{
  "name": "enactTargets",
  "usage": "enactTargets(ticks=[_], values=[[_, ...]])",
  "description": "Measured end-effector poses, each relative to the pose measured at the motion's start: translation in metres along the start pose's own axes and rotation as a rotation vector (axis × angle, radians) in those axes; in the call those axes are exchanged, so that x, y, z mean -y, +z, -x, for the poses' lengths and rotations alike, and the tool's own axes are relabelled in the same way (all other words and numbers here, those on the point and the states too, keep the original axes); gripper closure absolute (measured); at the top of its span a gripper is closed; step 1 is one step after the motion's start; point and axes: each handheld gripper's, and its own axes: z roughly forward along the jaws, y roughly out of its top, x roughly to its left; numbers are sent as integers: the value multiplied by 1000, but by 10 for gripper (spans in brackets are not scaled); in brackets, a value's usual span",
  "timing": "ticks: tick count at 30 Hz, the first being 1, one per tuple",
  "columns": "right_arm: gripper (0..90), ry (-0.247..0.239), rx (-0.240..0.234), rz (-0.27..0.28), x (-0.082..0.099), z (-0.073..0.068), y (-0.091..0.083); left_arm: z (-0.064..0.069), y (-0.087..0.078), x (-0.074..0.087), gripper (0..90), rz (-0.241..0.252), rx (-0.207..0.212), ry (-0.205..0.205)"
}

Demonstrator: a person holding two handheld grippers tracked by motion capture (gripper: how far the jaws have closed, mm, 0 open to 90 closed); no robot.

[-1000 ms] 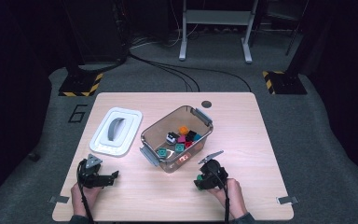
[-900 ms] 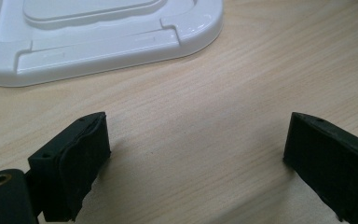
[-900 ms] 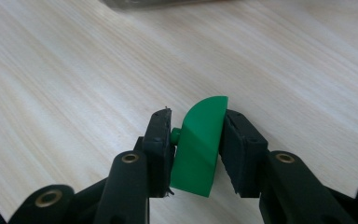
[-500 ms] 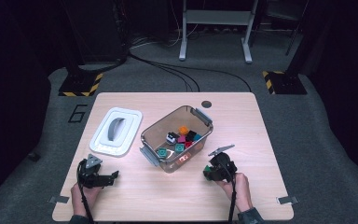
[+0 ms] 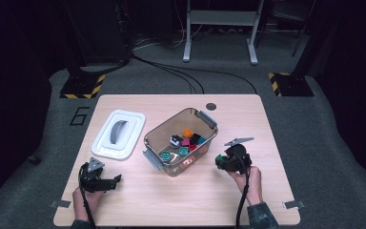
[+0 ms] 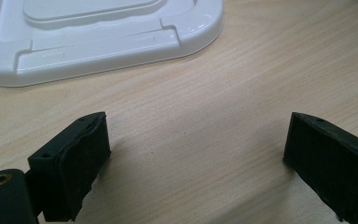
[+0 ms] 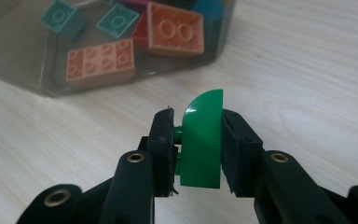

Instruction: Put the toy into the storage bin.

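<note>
My right gripper [image 7: 198, 126] is shut on a green brick [image 7: 203, 140] with a rounded top, which stands upright between the pads just above the table. In the high view this gripper [image 5: 219, 163] is right of the clear plastic bin [image 5: 205, 119] and points toward it. The bin holds several coloured bricks, with orange ones [image 7: 175, 29] against its near wall. My left gripper [image 5: 116, 180] rests at the table's front left. Its jaws [image 6: 196, 140] stand wide apart over bare wood with nothing between them.
The bin's white lid [image 5: 119, 133] lies flat to the left of the bin, and its near edge [image 6: 98, 37] is just beyond my left gripper. The wooden table [image 5: 248, 109] has bare room along its right side and front.
My right gripper has moved to the right and a little up, away from the bin's front corner, with the green brick in it. The left hand has stayed put.
</note>
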Motion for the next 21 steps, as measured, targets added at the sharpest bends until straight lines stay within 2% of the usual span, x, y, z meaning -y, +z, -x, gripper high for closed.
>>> enactTargets(ticks=[13,21], values=[[676,17,54,66,-23,23,-17,0,0,0,67,1,0,-2],[675,12,87,106,-40,28,-32,0,0,0,68,0,0,0]])
